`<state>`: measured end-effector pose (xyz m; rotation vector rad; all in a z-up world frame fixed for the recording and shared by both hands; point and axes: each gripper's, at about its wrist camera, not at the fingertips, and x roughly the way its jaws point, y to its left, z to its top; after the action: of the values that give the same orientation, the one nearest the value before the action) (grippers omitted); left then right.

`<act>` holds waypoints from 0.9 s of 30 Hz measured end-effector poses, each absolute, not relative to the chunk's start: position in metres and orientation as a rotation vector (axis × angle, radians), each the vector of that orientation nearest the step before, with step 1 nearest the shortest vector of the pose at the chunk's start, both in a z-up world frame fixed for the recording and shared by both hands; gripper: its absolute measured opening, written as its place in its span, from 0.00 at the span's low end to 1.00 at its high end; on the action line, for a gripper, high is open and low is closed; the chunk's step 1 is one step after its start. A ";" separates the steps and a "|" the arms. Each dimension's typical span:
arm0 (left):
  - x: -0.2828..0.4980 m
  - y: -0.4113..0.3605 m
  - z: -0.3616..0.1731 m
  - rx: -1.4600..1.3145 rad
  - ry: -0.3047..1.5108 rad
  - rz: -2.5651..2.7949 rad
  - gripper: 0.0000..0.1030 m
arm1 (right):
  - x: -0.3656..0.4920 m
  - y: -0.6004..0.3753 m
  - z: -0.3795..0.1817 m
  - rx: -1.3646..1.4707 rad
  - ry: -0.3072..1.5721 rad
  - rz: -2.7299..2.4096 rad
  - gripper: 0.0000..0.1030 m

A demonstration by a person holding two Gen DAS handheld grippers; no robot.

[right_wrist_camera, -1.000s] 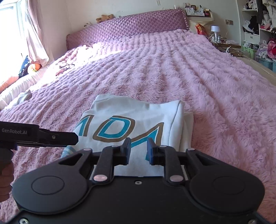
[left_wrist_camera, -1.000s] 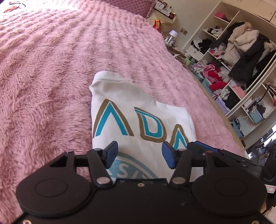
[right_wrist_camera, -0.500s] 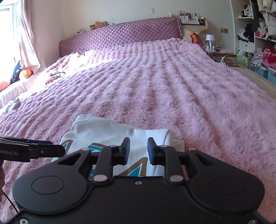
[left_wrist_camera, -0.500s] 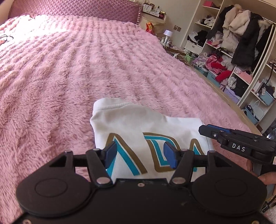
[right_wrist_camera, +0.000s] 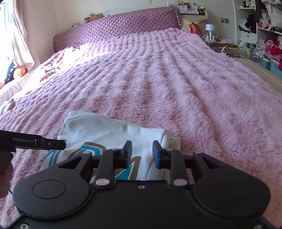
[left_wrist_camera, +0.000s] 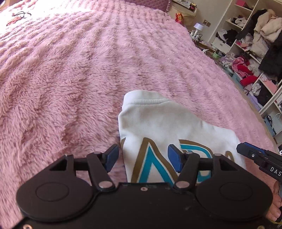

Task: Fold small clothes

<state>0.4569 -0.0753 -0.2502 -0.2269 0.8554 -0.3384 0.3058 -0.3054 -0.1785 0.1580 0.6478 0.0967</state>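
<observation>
From my left wrist view, my left gripper (left_wrist_camera: 141,157) has just been opening; its jaws stand apart, empty, above the near left edge of a folded white garment (left_wrist_camera: 169,126) lying on the pink fluffy bed (left_wrist_camera: 70,79).

From my right wrist view, my right gripper (right_wrist_camera: 142,152) has just been opening, its jaws slightly apart and empty over the garment's right fold.

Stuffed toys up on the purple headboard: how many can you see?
2, both in the right-hand camera: a brown teddy bear lying on the headboard, and a pale toy left of it, too small to identify. Others may be hidden.
</observation>
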 end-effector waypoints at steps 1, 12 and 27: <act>0.436 -0.071 -0.242 -0.239 0.834 -0.369 0.59 | 0.289 -0.305 -0.173 0.170 0.635 0.122 0.27; 0.263 -0.069 -0.262 -0.285 0.896 -0.507 0.62 | 0.153 -0.284 -0.191 0.116 0.683 0.123 0.36; 0.235 -0.075 -0.245 -0.281 0.861 -0.493 0.63 | 0.130 -0.283 -0.200 0.147 0.694 0.040 0.37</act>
<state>0.2345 -0.0751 -0.2454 -0.2808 0.8607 -0.4933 0.1296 -0.2832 -0.1997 0.1471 0.6937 0.0397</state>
